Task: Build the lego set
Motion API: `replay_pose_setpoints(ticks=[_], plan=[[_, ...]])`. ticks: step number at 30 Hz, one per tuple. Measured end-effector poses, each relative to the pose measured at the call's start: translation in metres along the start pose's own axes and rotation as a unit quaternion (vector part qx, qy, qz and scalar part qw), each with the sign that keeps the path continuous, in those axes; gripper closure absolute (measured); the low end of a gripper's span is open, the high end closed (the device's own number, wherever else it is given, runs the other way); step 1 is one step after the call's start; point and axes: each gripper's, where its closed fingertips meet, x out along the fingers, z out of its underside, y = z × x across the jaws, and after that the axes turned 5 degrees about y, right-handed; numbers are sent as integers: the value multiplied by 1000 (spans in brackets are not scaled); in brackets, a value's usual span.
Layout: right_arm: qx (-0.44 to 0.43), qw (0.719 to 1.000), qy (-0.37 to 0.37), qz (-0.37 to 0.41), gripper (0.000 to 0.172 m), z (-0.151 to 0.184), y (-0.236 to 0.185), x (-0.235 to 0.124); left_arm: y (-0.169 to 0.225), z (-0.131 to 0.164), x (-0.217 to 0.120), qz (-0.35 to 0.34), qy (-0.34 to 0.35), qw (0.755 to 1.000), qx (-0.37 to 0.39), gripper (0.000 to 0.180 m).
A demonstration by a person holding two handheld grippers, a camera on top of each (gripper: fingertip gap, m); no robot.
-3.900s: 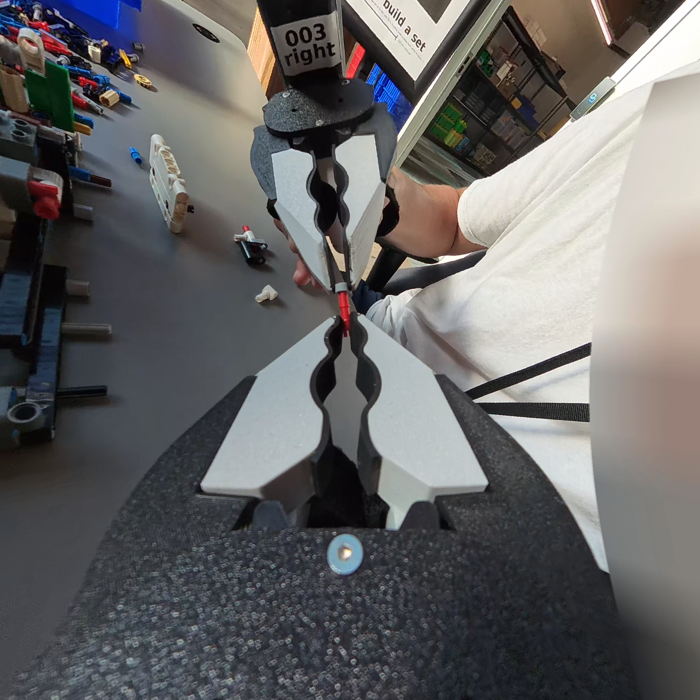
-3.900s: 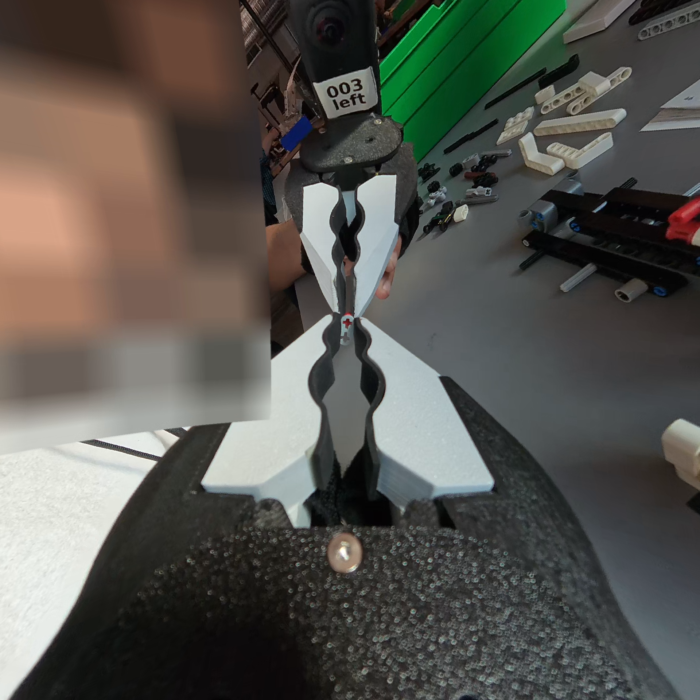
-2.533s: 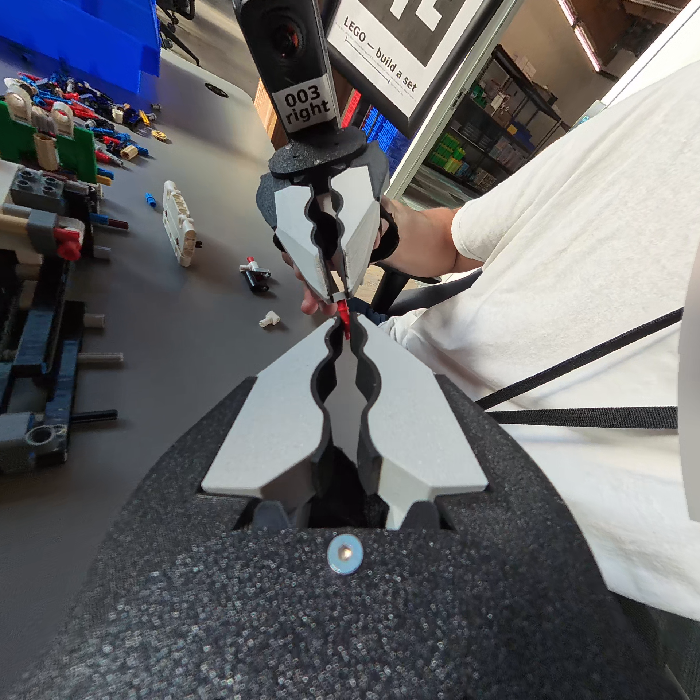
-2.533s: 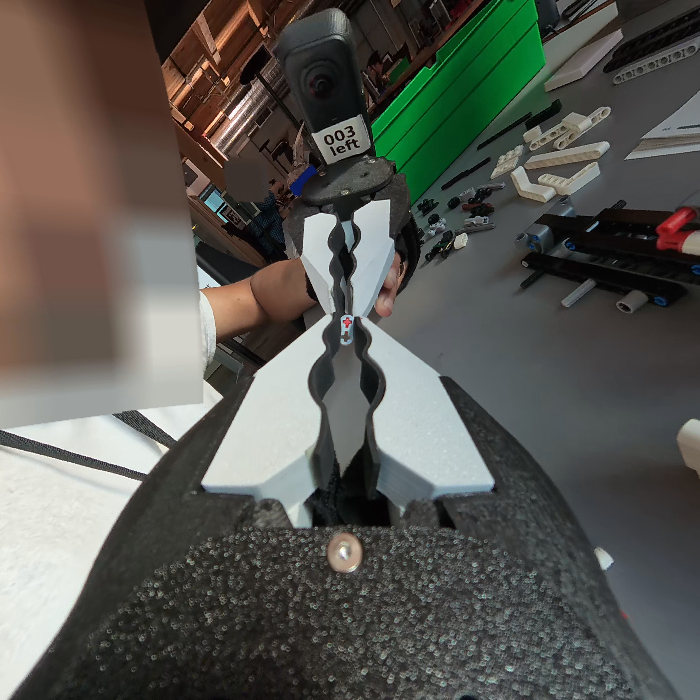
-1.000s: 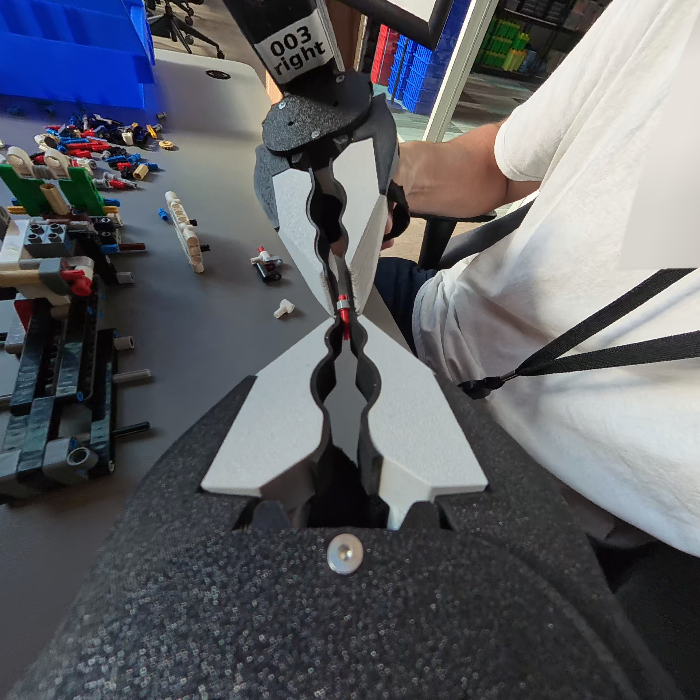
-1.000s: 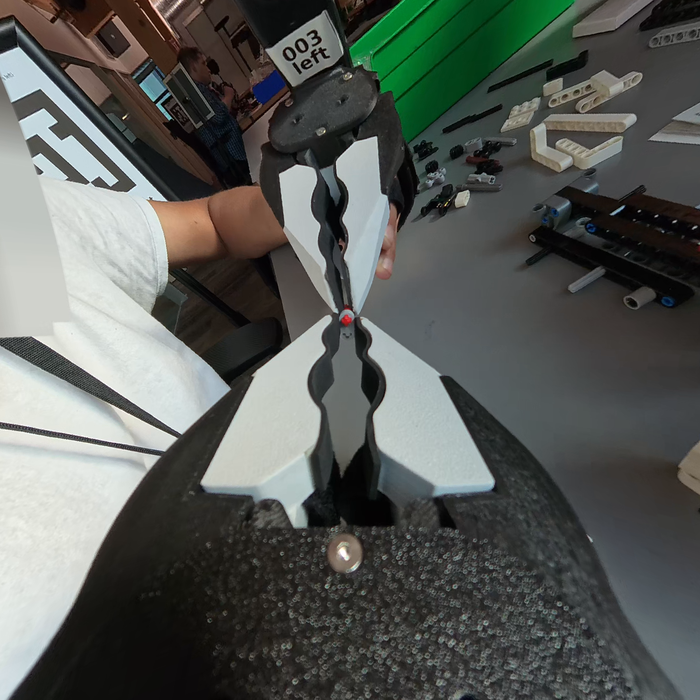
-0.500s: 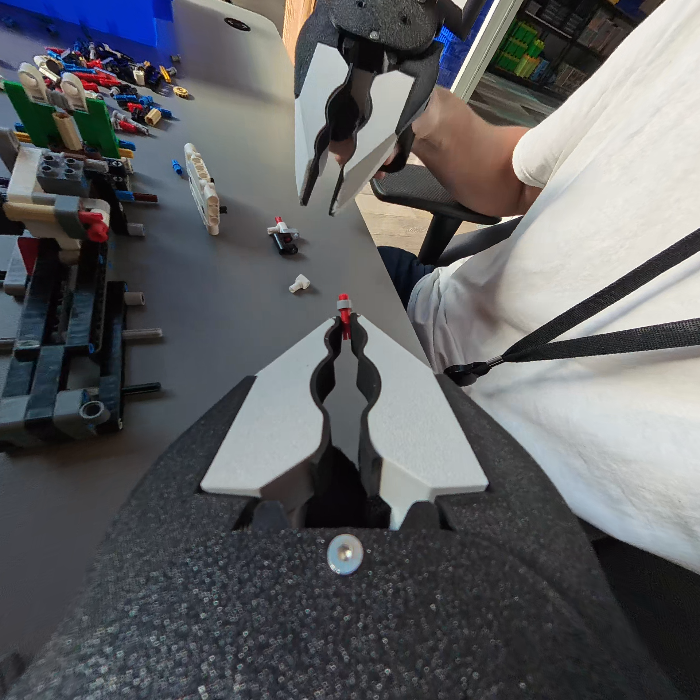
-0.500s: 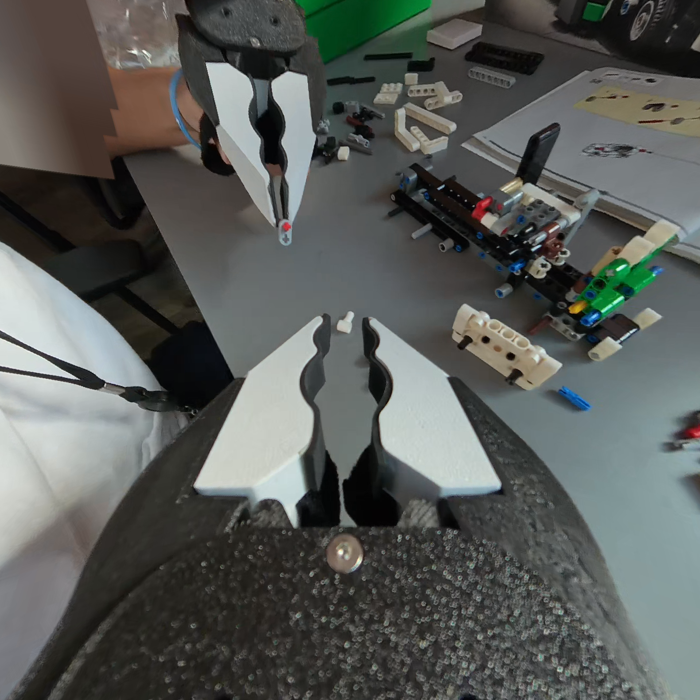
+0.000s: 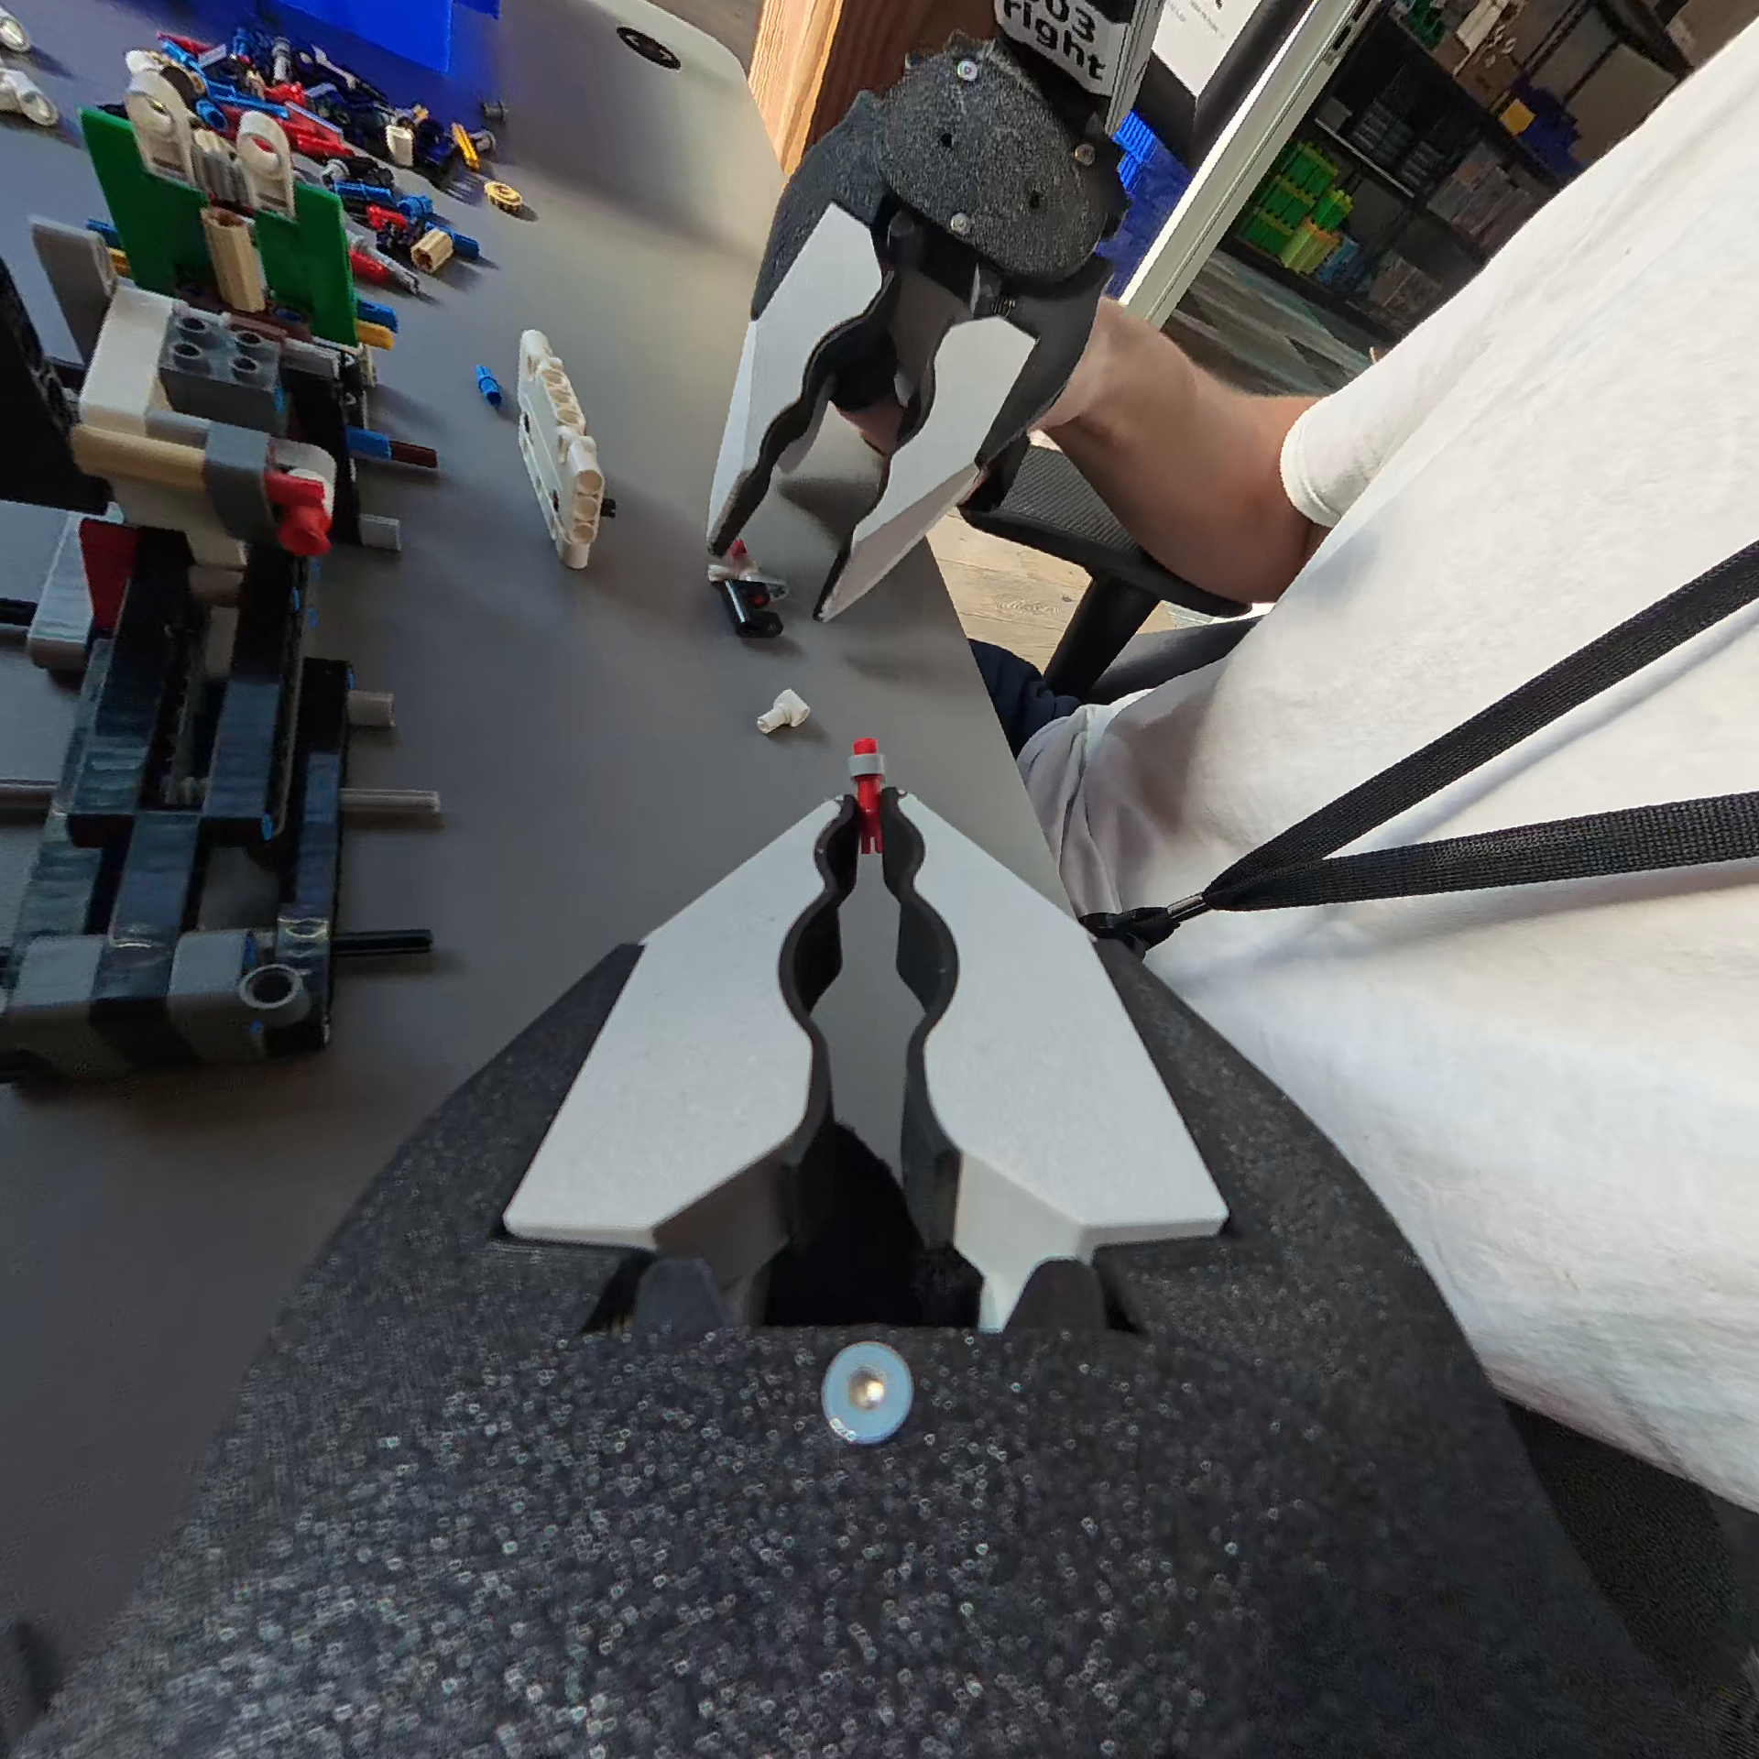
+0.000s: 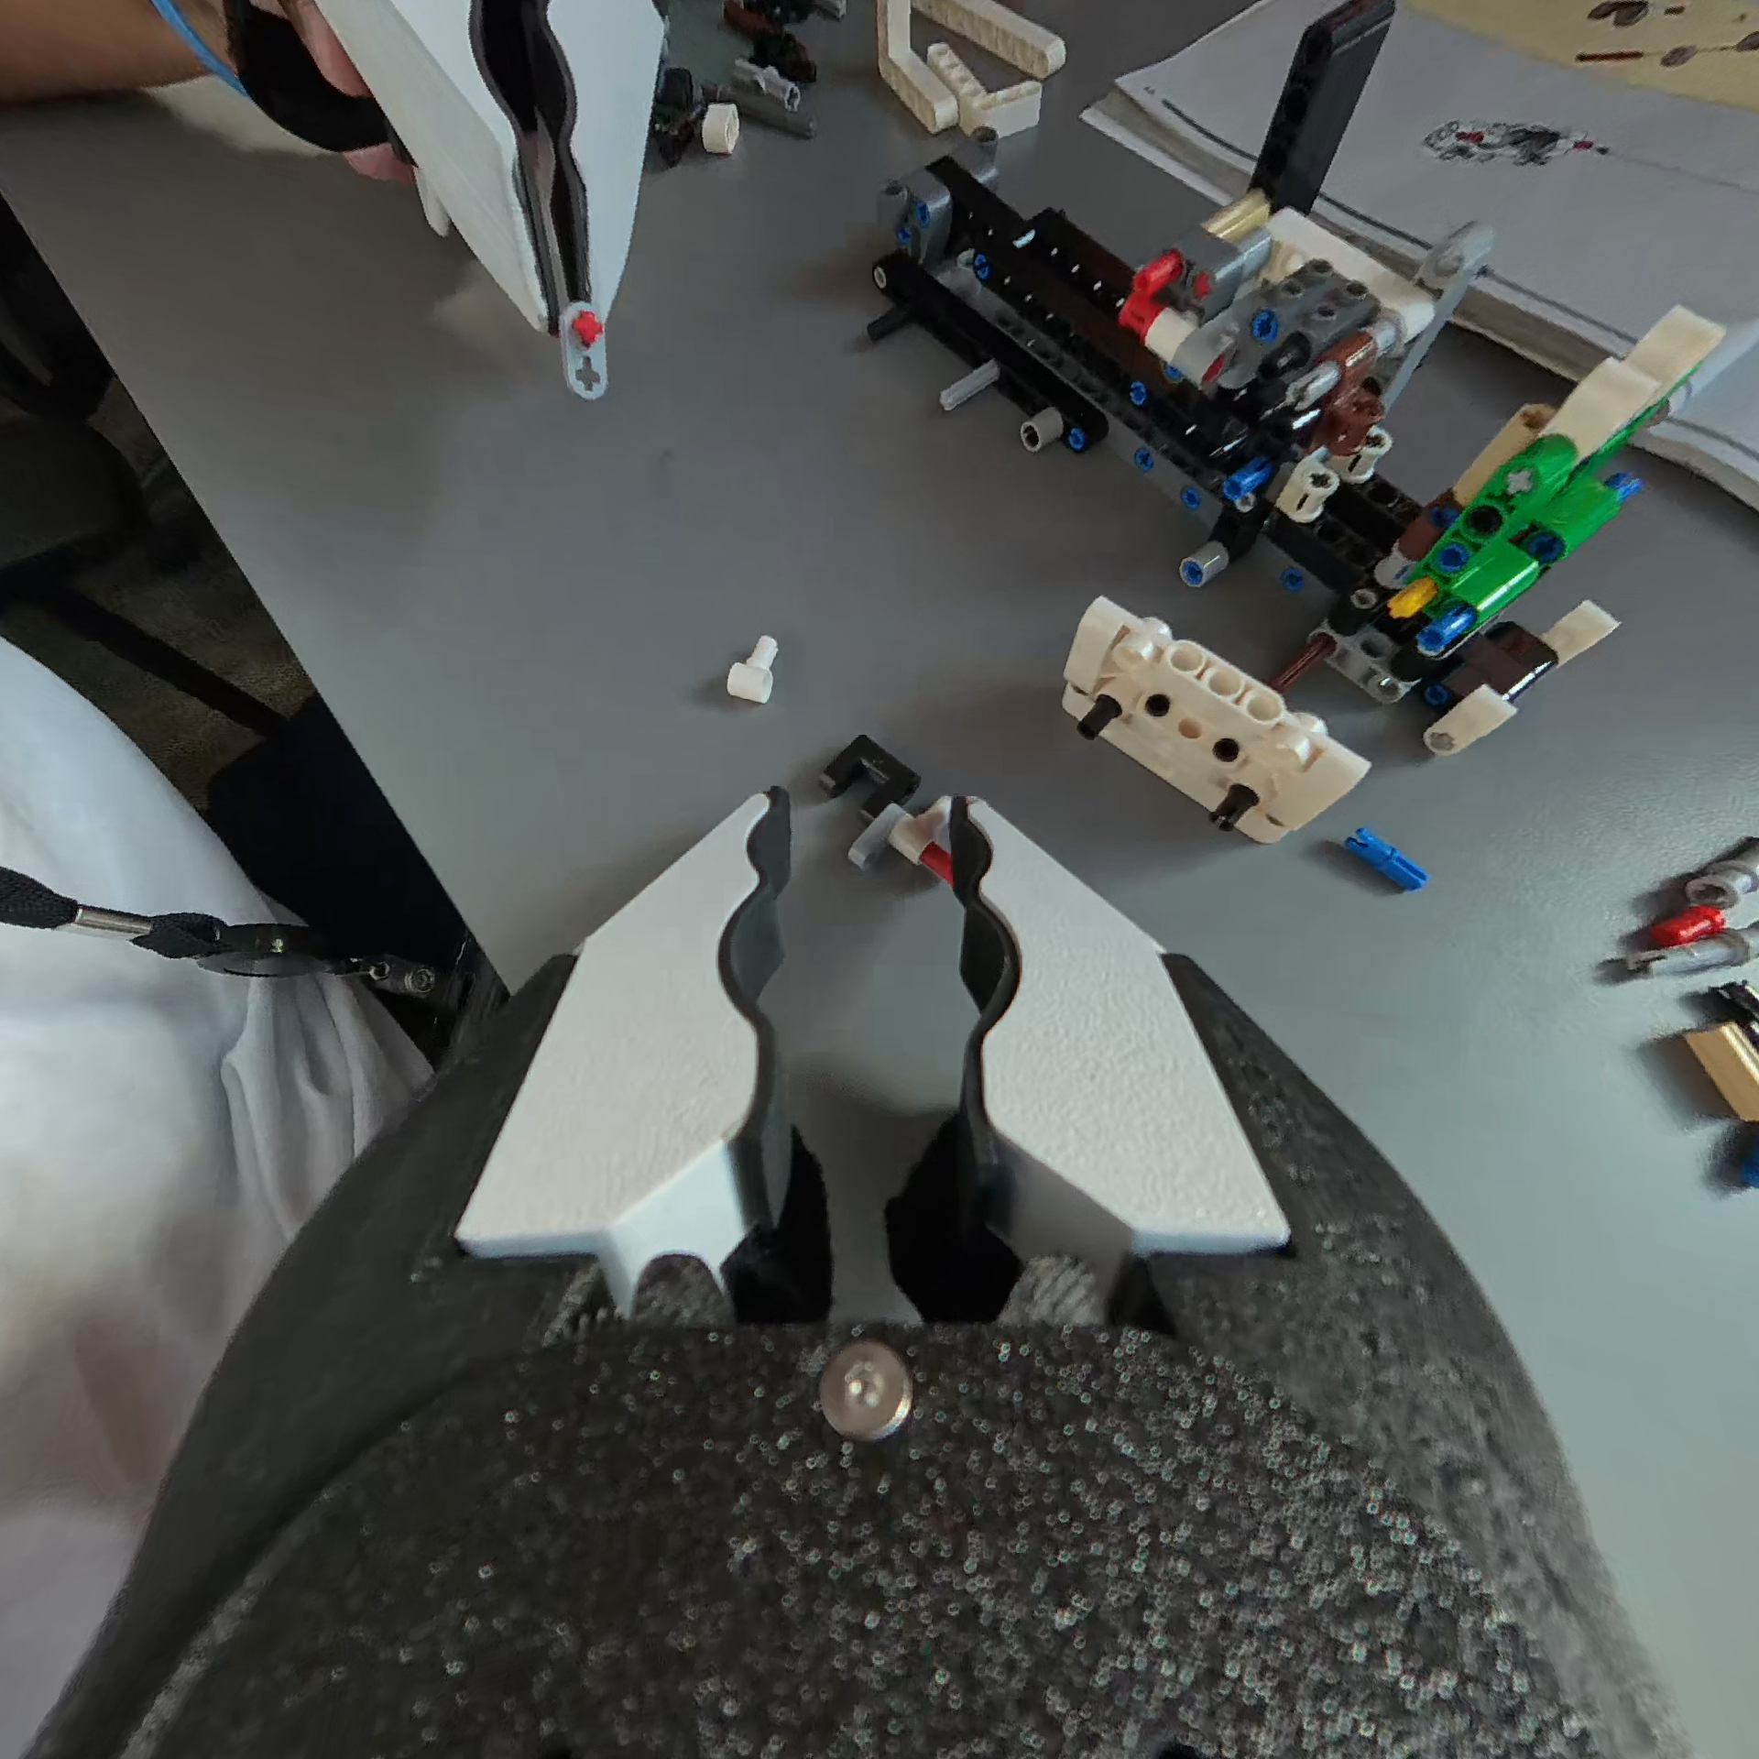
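**Left gripper pinching a red axle; right gripper spread over loose parts**

The left gripper (image 9: pixel 866 809) has its pads pressed together on a short red axle (image 9: pixel 865 800) that juts forward past the fingertips and carries a small grey link (image 10: pixel 584 362) near its far end. The right gripper (image 10: pixel 871 809) stands spread, tips just above the grey table (image 10: pixel 666 495). Between its fingers lies a small cluster: a black clip (image 10: pixel 868 769) just ahead of the tips and a grey, white and red pin piece (image 10: pixel 904 838) against the inner face of the right-hand finger (image 10: pixel 971 838); neither is squeezed. A white peg (image 10: pixel 752 671) lies ahead and left of the tips, a cream beam block (image 10: pixel 1209 723) ahead and right, a partly built brick model (image 10: pixel 1237 362) beyond, and a blue pin (image 10: pixel 1385 859) farther right.
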Motion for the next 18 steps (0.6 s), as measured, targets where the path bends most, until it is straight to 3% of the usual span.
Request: replay_pose_setpoints(ticks=[7,18], plan=[[-56,998,-20,24,140,4,-2,6,2,3,1,2,-9,1000,9,179],[-3,1000,-3,16,139,3,8,-3,4,2,1,11,-7,1000,0,179]])
